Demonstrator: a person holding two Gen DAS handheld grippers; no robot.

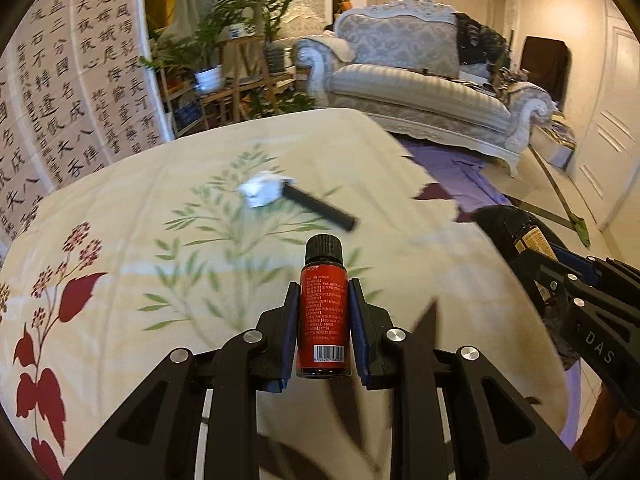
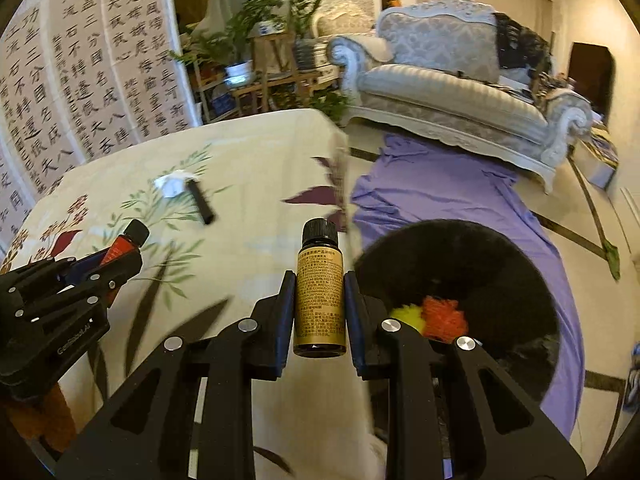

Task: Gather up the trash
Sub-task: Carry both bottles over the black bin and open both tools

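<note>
My left gripper (image 1: 323, 300) is shut on a small red-labelled bottle (image 1: 322, 312) with a black cap, held over the floral tablecloth (image 1: 120, 240). My right gripper (image 2: 319, 292) is shut on a small gold-labelled bottle (image 2: 319, 300) with a black cap, near the table's right edge. In the right wrist view the left gripper (image 2: 120, 254) with its red bottle (image 2: 122, 246) shows at the left. Farther off on the cloth lie a crumpled white paper (image 1: 264, 189) and a black tube (image 1: 322, 208) side by side. A round black bin (image 2: 456, 280) beside the table holds yellow and orange bits.
A purple cloth (image 2: 440, 192) covers the floor to the right of the table. An ornate grey sofa (image 1: 420, 80) stands behind. Potted plants on wooden racks (image 1: 224, 80) and a calligraphy screen (image 1: 72, 92) line the far left.
</note>
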